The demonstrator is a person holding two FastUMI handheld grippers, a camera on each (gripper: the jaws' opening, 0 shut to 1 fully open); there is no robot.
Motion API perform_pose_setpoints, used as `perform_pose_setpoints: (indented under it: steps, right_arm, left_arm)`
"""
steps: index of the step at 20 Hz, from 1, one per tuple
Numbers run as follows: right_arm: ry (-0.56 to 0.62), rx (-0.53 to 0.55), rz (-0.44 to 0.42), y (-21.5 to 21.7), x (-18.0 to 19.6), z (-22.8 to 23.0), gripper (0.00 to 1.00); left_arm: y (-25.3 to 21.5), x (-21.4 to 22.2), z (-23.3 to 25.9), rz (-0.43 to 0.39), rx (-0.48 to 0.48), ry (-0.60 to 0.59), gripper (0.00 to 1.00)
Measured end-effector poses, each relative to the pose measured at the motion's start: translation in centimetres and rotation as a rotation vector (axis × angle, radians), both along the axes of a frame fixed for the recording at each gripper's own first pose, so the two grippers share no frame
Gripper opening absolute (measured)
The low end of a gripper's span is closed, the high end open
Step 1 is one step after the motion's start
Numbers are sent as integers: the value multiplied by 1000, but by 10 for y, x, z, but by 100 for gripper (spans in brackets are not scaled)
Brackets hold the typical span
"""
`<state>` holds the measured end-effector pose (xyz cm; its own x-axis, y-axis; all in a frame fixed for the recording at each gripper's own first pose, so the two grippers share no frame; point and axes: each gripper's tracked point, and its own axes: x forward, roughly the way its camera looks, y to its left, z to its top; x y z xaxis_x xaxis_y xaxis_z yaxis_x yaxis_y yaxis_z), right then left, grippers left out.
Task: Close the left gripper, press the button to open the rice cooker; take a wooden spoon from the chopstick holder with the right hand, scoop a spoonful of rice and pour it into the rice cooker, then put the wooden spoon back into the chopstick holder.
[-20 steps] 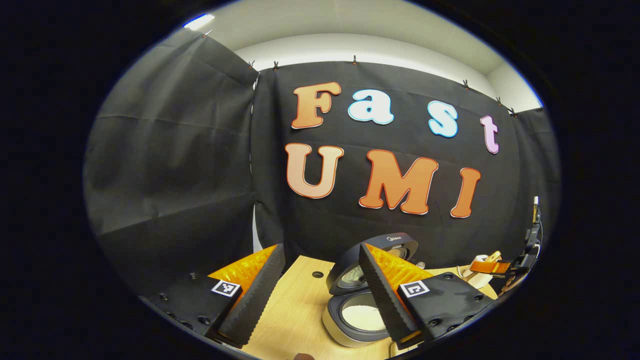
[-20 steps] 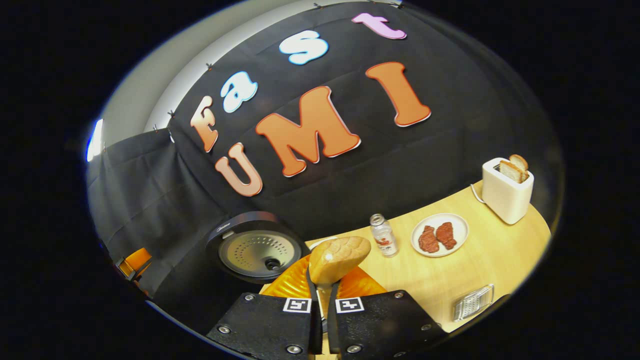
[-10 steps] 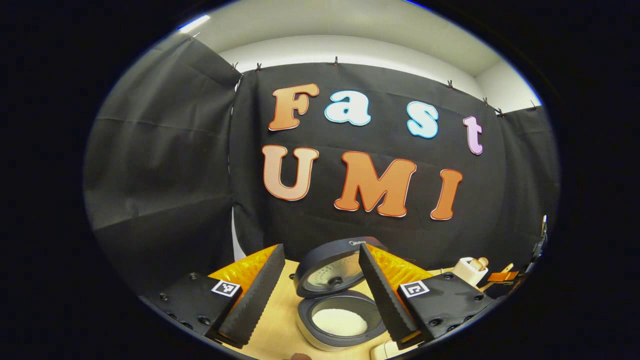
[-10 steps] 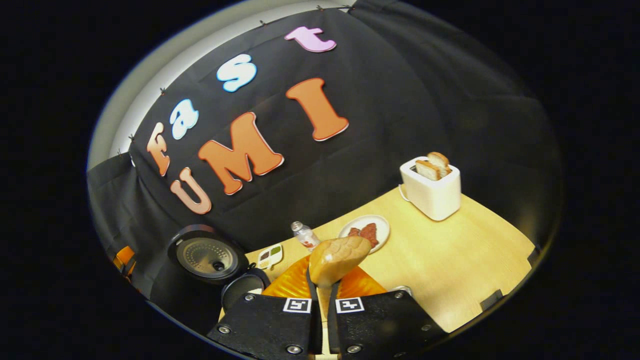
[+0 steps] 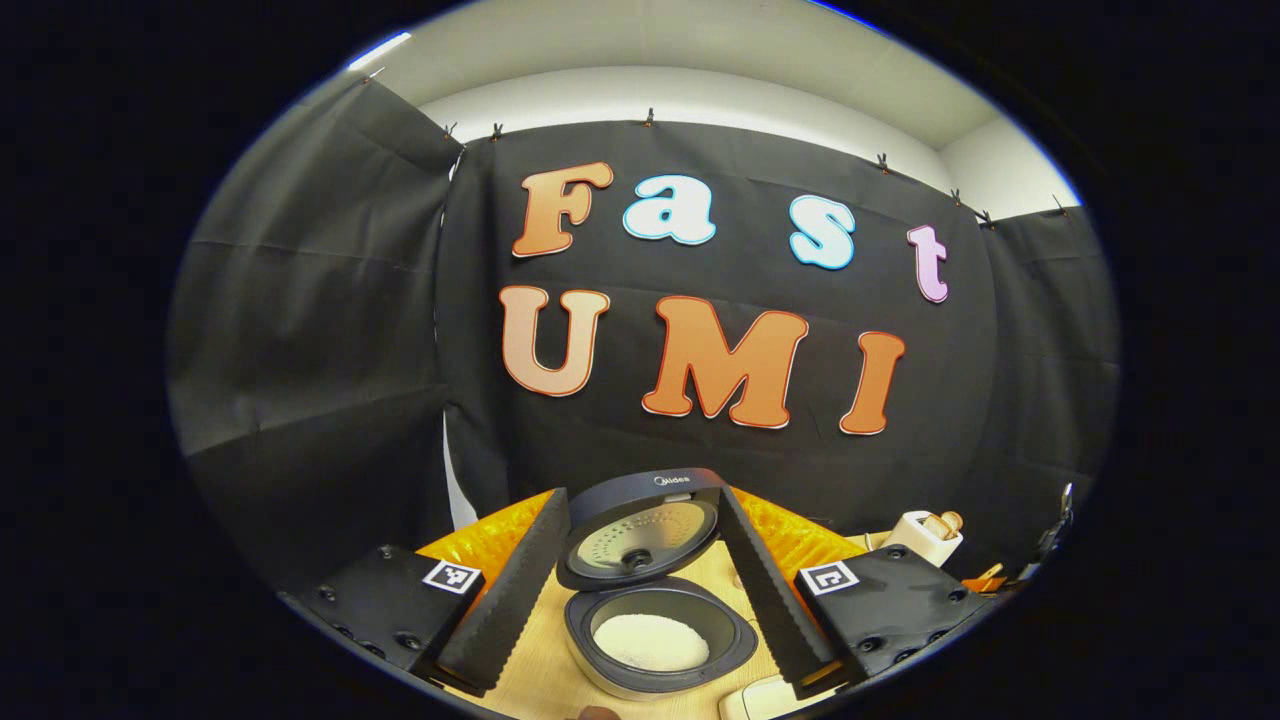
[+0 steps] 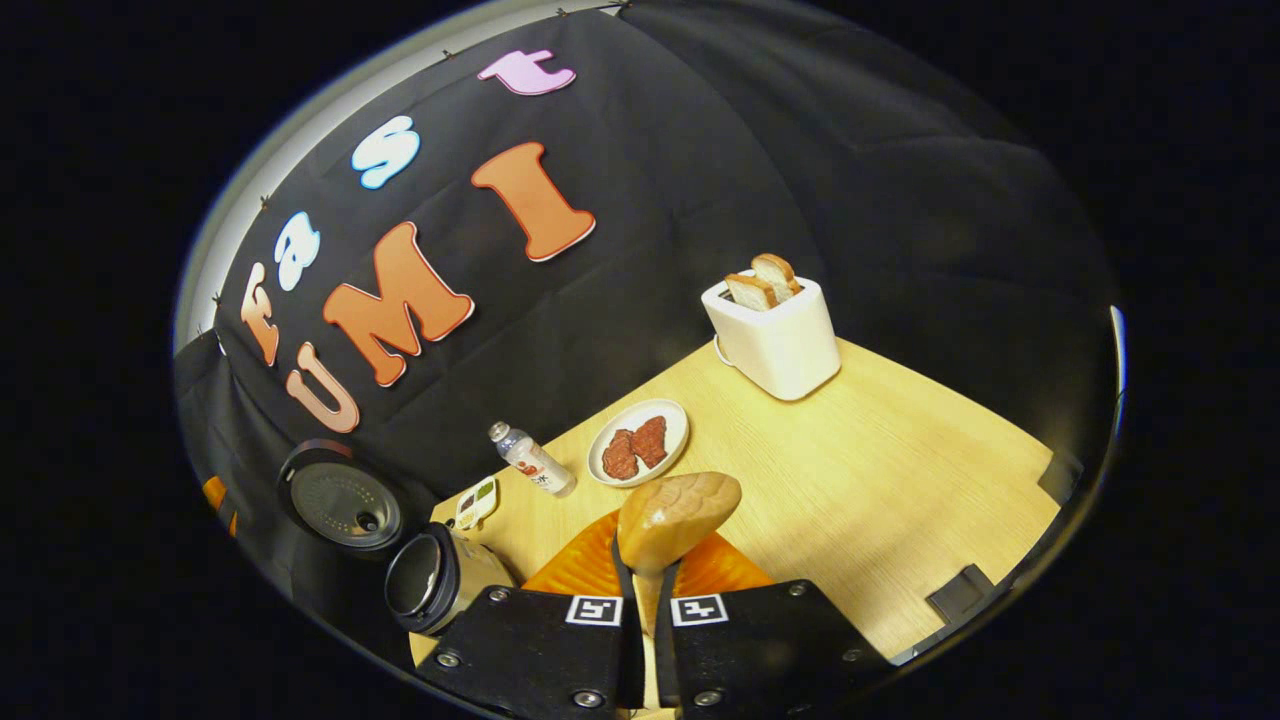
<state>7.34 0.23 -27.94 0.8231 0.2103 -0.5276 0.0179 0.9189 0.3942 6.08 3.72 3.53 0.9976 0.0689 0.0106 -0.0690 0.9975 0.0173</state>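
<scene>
Your right gripper (image 6: 645,580) fingers clamped the wooden spoon (image 6: 676,515), left fingers (image 5: 520,585) spread; misalignment could jam it against the chopstick holder (image 5: 920,532).

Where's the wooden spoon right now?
In the right gripper view, the wooden spoon is clamped by its handle in the right gripper, bowl up, above the table near the plate of meat.
</scene>
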Motion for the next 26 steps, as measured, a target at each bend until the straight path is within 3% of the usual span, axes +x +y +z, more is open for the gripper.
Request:
perform_pose_setpoints:
  steps: [13, 16, 17, 20, 22, 26]
  right_arm:
    - [119, -18, 29, 15, 9, -80, 4]
    - [140, -14, -1, 11, 9, -75, 17]
    - [141, -32, -15, 5, 10, -76, 10]
    - [134, -48, -29, 2, 11, -67, 68]
    - [109, -103, -44, -5, 14, -58, 93]
    - [52, -195, -36, -12, 19, -22, 95]
  left_arm:
    - [17, -7, 5, 61, 51, 10, 100]
    - [18, -2, 5, 62, 45, 9, 100]
    - [19, -1, 4, 62, 39, 13, 100]
    - [22, 4, 2, 68, 36, 24, 100]
    - [20, 10, 1, 64, 29, 30, 100]
    - [15, 30, 9, 47, 21, 34, 100]
